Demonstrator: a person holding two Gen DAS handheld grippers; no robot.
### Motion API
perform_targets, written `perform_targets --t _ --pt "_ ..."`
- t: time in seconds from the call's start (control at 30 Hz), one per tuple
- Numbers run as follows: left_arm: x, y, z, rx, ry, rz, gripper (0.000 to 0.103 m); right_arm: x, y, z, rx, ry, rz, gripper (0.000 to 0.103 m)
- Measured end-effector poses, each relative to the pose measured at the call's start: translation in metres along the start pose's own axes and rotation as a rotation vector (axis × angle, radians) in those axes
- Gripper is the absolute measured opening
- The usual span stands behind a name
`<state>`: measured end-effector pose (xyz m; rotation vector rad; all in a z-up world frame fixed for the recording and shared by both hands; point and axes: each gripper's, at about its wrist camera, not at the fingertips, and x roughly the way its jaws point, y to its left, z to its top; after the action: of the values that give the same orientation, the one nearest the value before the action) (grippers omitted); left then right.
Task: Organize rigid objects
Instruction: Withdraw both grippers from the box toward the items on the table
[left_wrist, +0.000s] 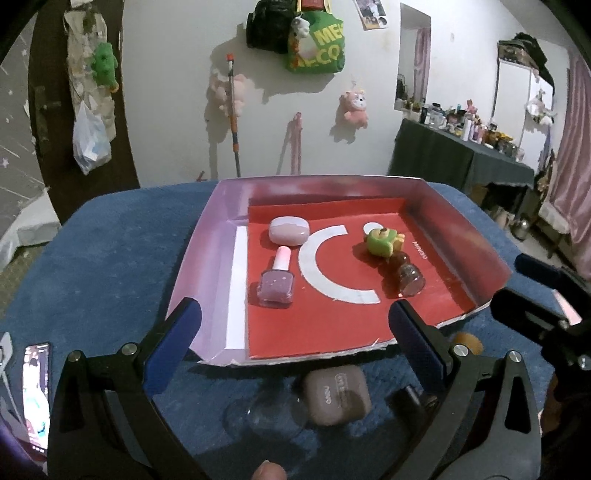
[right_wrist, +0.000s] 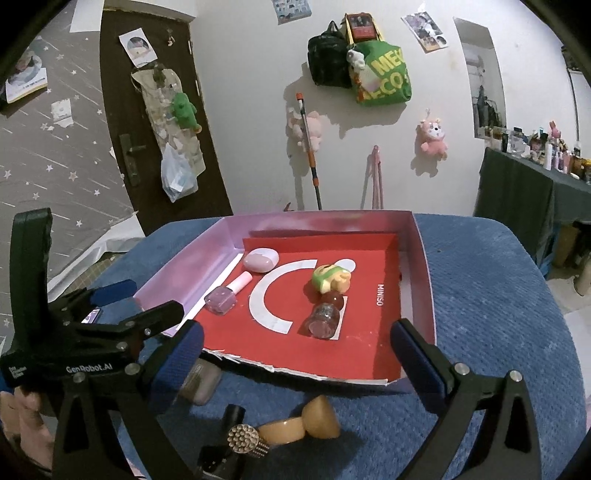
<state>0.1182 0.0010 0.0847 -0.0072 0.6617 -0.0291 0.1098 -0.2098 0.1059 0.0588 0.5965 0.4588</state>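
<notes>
A shallow cardboard tray (left_wrist: 225, 206) (right_wrist: 419, 258) with a red floor and pink walls sits on blue cloth. In it lie a pink oval case (left_wrist: 288, 229) (right_wrist: 260, 259), a purple nail polish bottle (left_wrist: 276, 284) (right_wrist: 221, 300), a green frog toy (left_wrist: 382, 242) (right_wrist: 328, 277) and a clear bottle with a dark red cap (left_wrist: 406, 275) (right_wrist: 325, 314). My left gripper (left_wrist: 295, 314) hangs open over the tray's near edge, holding nothing. My right gripper (right_wrist: 297, 341) is also wide open and holds nothing. A taupe earbud case (left_wrist: 336, 395) (right_wrist: 201, 380) lies on the cloth in front of the tray.
More loose items lie on the blue cloth (right_wrist: 491, 295) before the tray: a tan ring-shaped piece (right_wrist: 299, 424), a sparkly round piece (right_wrist: 243, 437), a small black object (left_wrist: 410, 398) and a clear lid-like thing (left_wrist: 275, 413). A lit phone (left_wrist: 35, 395) lies left.
</notes>
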Motion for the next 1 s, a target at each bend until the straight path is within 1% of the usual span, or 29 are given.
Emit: perform_targets --t 0.1,0.27,0.4,0.53,0.8,1.0 --pt "-0.004 -0.003 -0.005 0.013 -0.008 0.016 0.103 -0.003 0.003 -0.003 -0.01 -0.008 -0.006 0.103" --pt "-0.007 -0.001 -0.012 -0.011 -0.002 -0.004 0.103 -0.005 0.004 -0.008 -0.009 -0.008 -0.005 0.103" --pt "-0.006 0.005 -0.017 -0.045 0.029 -0.01 0.103 -0.004 0.007 -0.012 -0.018 0.007 0.004 0.103" --pt "-0.007 0.007 -0.021 -0.065 0.038 -0.027 0.103 -0.008 0.01 -0.019 -0.021 0.005 0.005 0.103" --pt "-0.008 0.006 -0.035 -0.072 0.051 -0.054 0.103 -0.01 0.012 -0.032 -0.015 0.023 0.01 0.103" --pt "-0.008 0.006 -0.047 -0.072 0.074 -0.058 0.103 -0.013 0.011 -0.045 0.002 0.042 0.006 0.101"
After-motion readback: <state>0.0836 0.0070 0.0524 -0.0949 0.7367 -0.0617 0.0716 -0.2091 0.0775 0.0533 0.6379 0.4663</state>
